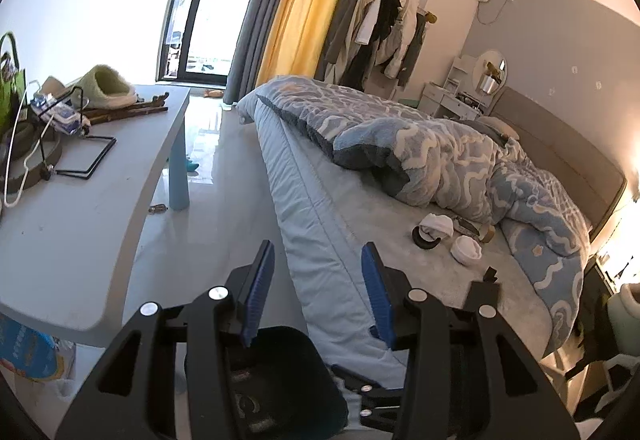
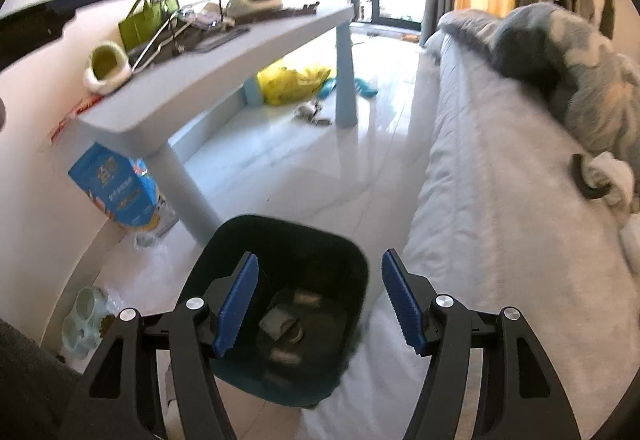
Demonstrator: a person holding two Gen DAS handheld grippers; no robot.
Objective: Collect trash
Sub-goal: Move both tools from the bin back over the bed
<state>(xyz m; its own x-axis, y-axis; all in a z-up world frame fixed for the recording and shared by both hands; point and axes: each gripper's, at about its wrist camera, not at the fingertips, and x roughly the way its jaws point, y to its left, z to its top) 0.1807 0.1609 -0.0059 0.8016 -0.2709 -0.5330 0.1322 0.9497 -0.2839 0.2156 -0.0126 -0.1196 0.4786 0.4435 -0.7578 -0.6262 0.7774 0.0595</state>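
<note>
While we hold both tools above the floor between desk and bed, our right gripper (image 2: pixel 318 298) stands open with nothing between its ribbed blue pads (image 2: pixel 402 304). Below it sits the dark teal bin (image 2: pixel 352 260), a rounded-square plastic tub holding 1 crumpled grey lump and some small scraps. Our left gripper (image 1: pixel 318 290) shows a clear gap between its 2 pads, gripping nothing, above the quilted pale-blue mattress edge (image 1: pixel 320 240). On the bed lie 2 rumpled white wads (image 1: pixel 466 248) beside a black ring (image 1: pixel 426 240), near the fleecy patterned blanket (image 1: pixel 440 152).
</note>
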